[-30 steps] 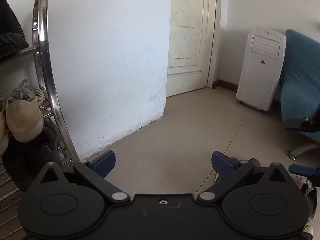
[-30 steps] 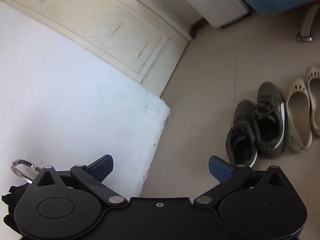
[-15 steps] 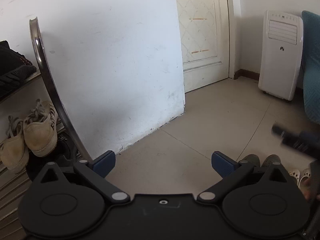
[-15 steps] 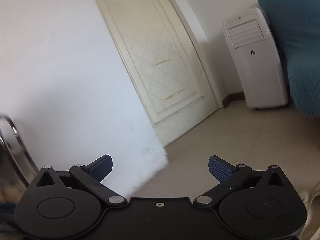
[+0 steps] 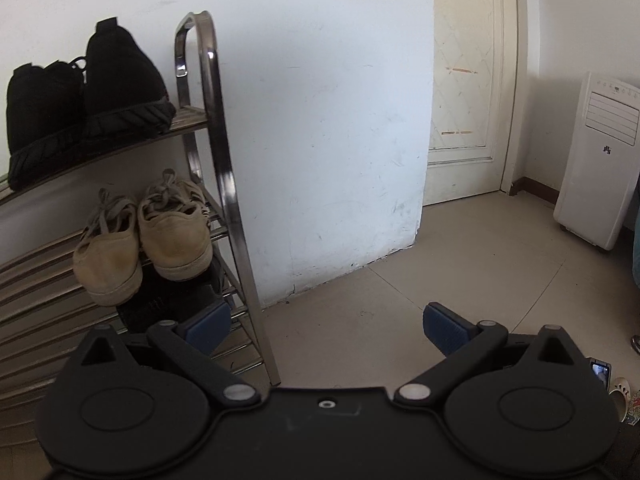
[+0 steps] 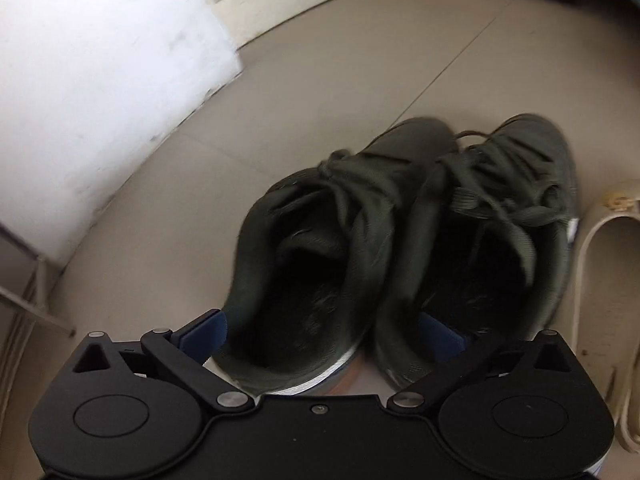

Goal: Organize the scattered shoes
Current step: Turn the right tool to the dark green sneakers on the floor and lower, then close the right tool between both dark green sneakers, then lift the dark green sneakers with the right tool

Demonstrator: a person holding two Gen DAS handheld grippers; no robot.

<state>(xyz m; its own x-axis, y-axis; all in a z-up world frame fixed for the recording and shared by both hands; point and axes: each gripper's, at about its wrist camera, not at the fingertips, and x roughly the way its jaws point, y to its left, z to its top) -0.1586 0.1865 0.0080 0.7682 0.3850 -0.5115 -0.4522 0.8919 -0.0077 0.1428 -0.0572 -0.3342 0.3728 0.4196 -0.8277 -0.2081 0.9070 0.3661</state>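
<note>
Right gripper: jaws spread wide, straddling the heel of the left dark green sneaker on the tiled floor; contact cannot be confirmed, view blurred. Its mate, the right dark green sneaker, sits just beside it, touching. Cream slip-on lies further right.

Left gripper: jaws wide apart, empty, facing the metal shoe rack. Rack holds black shoes on the upper shelf, tan canvas sneakers below.
</note>
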